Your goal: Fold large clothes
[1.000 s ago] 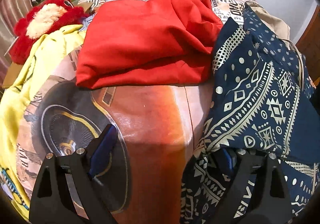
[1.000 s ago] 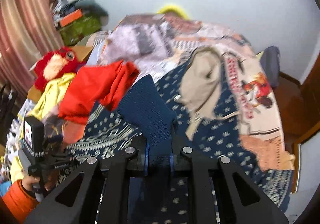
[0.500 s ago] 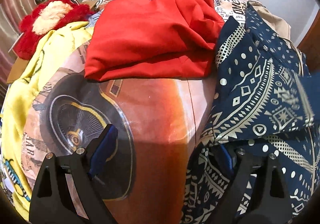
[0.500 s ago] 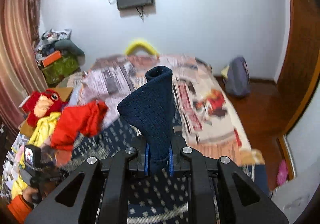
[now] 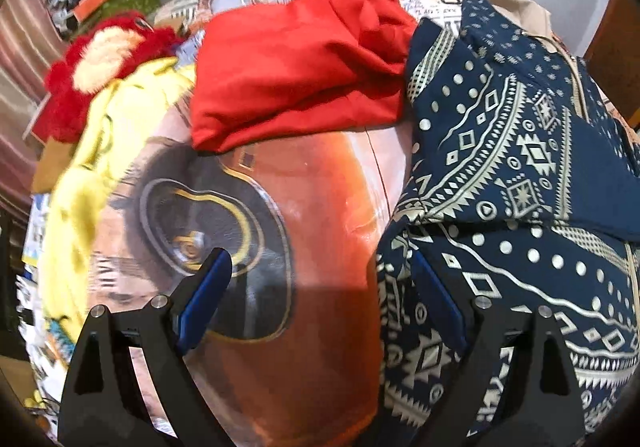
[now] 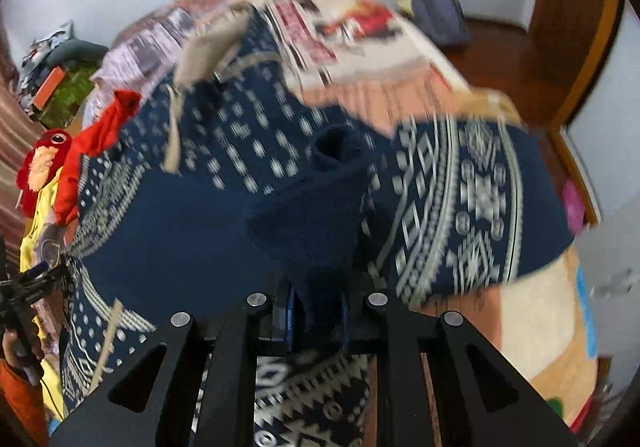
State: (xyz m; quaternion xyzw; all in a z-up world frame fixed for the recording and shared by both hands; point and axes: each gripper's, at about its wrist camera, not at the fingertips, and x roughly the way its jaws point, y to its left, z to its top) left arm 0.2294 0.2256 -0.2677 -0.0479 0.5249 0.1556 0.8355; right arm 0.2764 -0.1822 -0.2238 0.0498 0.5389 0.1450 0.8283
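A large navy garment with a cream geometric pattern (image 5: 520, 175) lies spread on the bed; it also fills the right wrist view (image 6: 480, 183). My right gripper (image 6: 316, 307) is shut on a plain navy fold of this garment (image 6: 312, 215) and holds it up over the rest of the cloth. My left gripper (image 5: 320, 287) is open and empty, low over the bedsheet's printed car wheel (image 5: 208, 215); its right finger sits at the garment's left edge.
A folded red garment (image 5: 304, 63) lies behind the left gripper. A yellow cloth (image 5: 80, 175) and a red plush toy (image 5: 100, 59) lie at left. A beige garment (image 6: 208, 47) rests on the navy one's far end. Wooden floor (image 6: 520, 59) lies at right.
My right gripper swung the held navy fold from high above the bed down and across the garment. The left gripper stayed open and drifted slightly.
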